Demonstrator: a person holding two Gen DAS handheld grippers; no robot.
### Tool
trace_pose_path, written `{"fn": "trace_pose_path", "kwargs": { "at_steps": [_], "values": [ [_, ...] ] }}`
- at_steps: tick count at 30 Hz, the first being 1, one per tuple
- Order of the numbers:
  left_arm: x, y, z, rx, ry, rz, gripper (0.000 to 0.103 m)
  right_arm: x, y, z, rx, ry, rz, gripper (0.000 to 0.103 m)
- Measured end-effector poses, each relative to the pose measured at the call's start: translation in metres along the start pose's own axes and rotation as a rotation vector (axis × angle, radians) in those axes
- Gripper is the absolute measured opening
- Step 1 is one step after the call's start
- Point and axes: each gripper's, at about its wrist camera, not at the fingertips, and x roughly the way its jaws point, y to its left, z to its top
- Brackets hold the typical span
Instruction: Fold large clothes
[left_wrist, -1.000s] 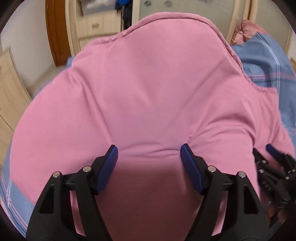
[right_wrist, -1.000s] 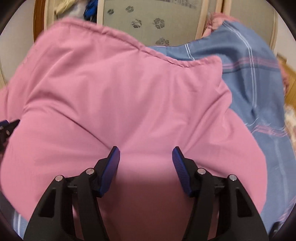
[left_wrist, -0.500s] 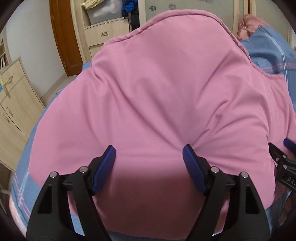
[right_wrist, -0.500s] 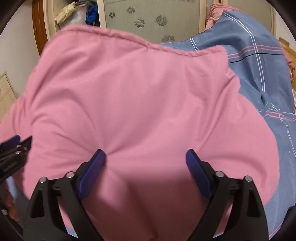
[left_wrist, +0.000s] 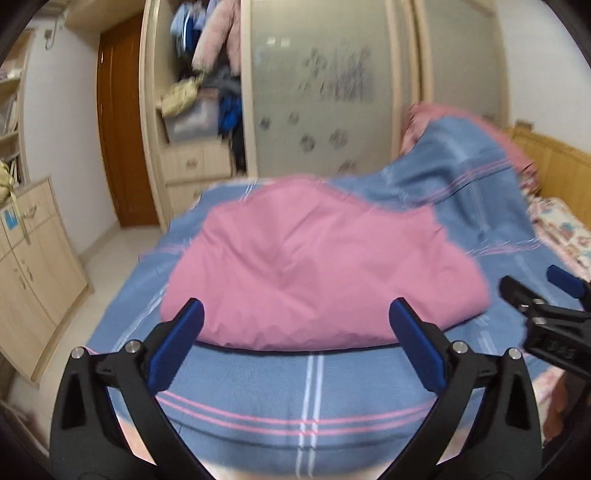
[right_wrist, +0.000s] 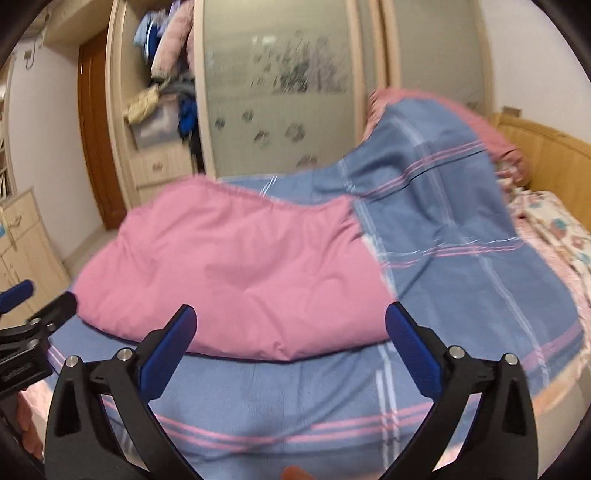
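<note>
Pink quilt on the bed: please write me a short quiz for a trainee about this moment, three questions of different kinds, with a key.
1. True or false: the left gripper clamps the pink quilt.
2. The quilt lies on: A) a blue striped blanket B) the floor C) a chair.
3. Fill in: nothing lies between the right gripper's ____ pads.

Key: 1 false; both grippers' jaws are opening, clear of the quilt. 2 A. 3 blue.
</note>
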Motion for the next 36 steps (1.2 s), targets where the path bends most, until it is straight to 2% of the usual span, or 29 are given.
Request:
{"fn": "trace_pose_path", "kwargs": {
  "at_steps": [3, 5, 8, 12, 17, 21, 25, 36],
  "values": [
    [-0.049, -0.008, 0.002, -0.010, -0.024, -0.029, 0.101, -0.045, 0.000, 0.001, 0.006, -0.036, -0.033, 0.102],
    [-0.080, -0.017, -0.003, 0.007, -0.047, -0.008, 0.101, -0.071, 0.000, 0.003, 0.016, -0.053, -0.013, 0.102],
    [-0.119, -0.025, -0.007, 0.014, -0.101, 0.034, 0.101, -0.109, 0.000, 0.001, 0.024, -0.096, -0.043, 0.102],
    [-0.154, -0.026, -0.013, 0.011, -0.123, 0.043, 0.101, -0.145, 0.000, -0.003, 0.014, -0.135, -0.059, 0.102],
    [-0.193, -0.028, -0.013, 0.009, -0.149, -0.003, 0.101, -0.174, 0.005, -0.001, -0.009, -0.173, -0.059, 0.102],
    [-0.214, -0.031, -0.011, 0.021, -0.179, 0.024, 0.101, -0.192, 0.011, -0.001, -0.009, -0.192, -0.073, 0.102],
    [-0.219, -0.034, -0.012, 0.045, -0.158, 0.054, 0.101, -0.202, 0.015, -0.005, -0.022, -0.188, -0.085, 0.102],
    [-0.234, -0.028, -0.012, 0.012, -0.172, 0.073, 0.101, -0.199, 0.026, -0.014, -0.045, -0.146, -0.070, 0.102]
  ]
}}
